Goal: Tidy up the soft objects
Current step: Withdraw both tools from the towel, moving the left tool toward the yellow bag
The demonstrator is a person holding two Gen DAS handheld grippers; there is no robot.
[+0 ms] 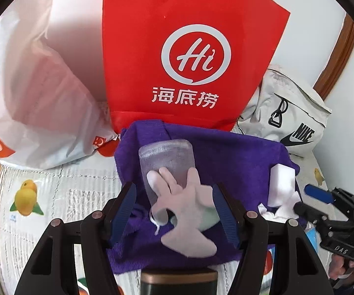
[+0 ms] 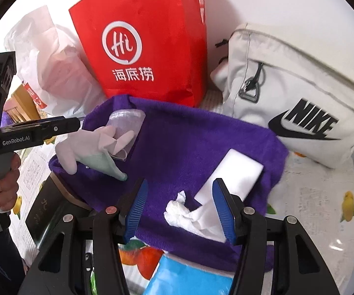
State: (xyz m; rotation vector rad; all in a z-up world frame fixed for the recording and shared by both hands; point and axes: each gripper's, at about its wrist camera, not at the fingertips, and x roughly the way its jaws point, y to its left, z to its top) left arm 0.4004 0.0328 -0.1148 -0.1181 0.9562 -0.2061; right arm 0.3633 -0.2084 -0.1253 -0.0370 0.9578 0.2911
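The purple towel (image 2: 189,147) lies flat on the surface as a base for the soft things. On it rest a rubber glove (image 1: 181,211), a clear phone case (image 1: 169,162), a white sponge (image 2: 231,179) and a crumpled tissue (image 2: 189,216). The left gripper (image 1: 177,211) and right gripper (image 2: 180,211) hang above with fingers apart, holding nothing.

Behind my towel (image 2: 189,142), the red bag (image 2: 149,36), plastic bag (image 1: 36,93) and backpack (image 2: 295,93) wall off the far side; right tablecloth (image 2: 319,196) looks clear, probably passable.
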